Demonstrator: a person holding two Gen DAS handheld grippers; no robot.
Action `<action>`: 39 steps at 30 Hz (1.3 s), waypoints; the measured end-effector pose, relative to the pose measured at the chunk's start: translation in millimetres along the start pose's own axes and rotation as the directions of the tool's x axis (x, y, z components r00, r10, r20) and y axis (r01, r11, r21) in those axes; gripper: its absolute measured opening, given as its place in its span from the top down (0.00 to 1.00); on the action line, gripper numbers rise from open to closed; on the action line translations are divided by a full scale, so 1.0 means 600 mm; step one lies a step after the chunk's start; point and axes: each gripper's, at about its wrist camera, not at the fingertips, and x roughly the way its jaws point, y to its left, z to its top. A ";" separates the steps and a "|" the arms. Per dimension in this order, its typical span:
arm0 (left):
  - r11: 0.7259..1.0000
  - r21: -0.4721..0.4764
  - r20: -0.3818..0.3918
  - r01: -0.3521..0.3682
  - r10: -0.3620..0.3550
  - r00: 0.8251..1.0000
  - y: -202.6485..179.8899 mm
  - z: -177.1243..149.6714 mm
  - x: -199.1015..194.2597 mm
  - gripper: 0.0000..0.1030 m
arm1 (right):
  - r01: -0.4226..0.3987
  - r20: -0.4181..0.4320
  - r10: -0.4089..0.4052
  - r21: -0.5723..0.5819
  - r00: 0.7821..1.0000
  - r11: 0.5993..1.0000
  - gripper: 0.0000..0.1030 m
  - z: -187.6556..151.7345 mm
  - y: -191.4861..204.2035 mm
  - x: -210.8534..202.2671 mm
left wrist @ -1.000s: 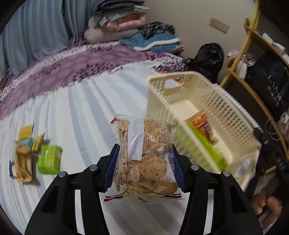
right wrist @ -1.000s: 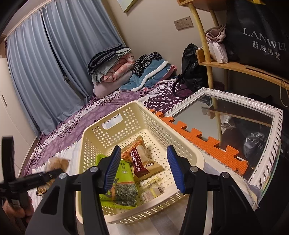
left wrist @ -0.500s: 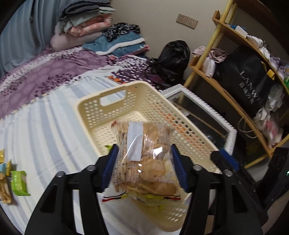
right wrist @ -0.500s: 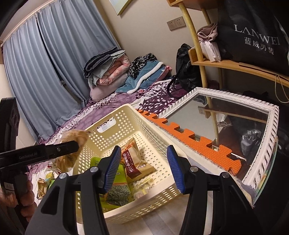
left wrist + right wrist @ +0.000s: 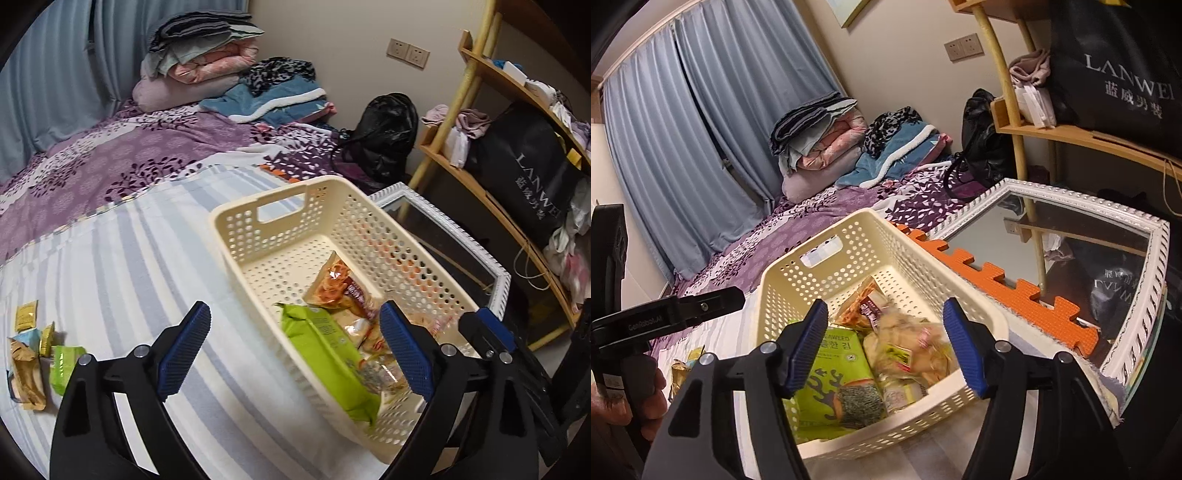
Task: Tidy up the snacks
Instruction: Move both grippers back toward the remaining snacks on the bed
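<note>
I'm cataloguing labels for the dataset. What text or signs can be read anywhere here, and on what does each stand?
"LANWEI", with Chinese characters below: black bag on the shelf.
"EAWEED", first letter hidden by a finger, with Korean characters below: green seaweed pack in the basket.
"GenRobot.AI": left gripper arm.
Print on the orange snack bag, the cookie bag and the loose packets on the bed: too blurred to read.
</note>
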 end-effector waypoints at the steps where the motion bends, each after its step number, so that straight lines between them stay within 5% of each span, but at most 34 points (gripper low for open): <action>1: 1.000 -0.005 -0.003 -0.011 0.011 1.000 0.004 0.000 0.000 0.07 | -0.003 0.000 0.003 -0.007 1.000 1.000 0.37 0.000 0.005 0.000; 10: 0.997 0.002 0.021 -0.081 0.081 0.996 0.033 -0.011 -0.019 0.05 | -0.010 -0.010 0.009 -0.030 1.000 0.999 0.34 0.003 0.035 0.003; 13: 0.995 0.003 0.024 -0.099 0.099 0.995 0.042 -0.014 -0.025 0.05 | -0.007 -0.010 0.006 -0.041 1.000 0.999 0.20 0.002 0.046 0.005; 24: 0.986 -0.027 0.044 -0.162 0.163 0.986 0.091 -0.027 -0.054 0.03 | -0.052 -0.032 0.049 -0.102 0.998 0.993 0.07 -0.002 0.105 0.007; 39: 0.966 -0.092 0.076 -0.243 0.250 0.965 0.180 -0.067 -0.100 0.03 | -0.125 -0.099 0.105 -0.223 0.990 0.967 0.07 -0.028 0.212 0.025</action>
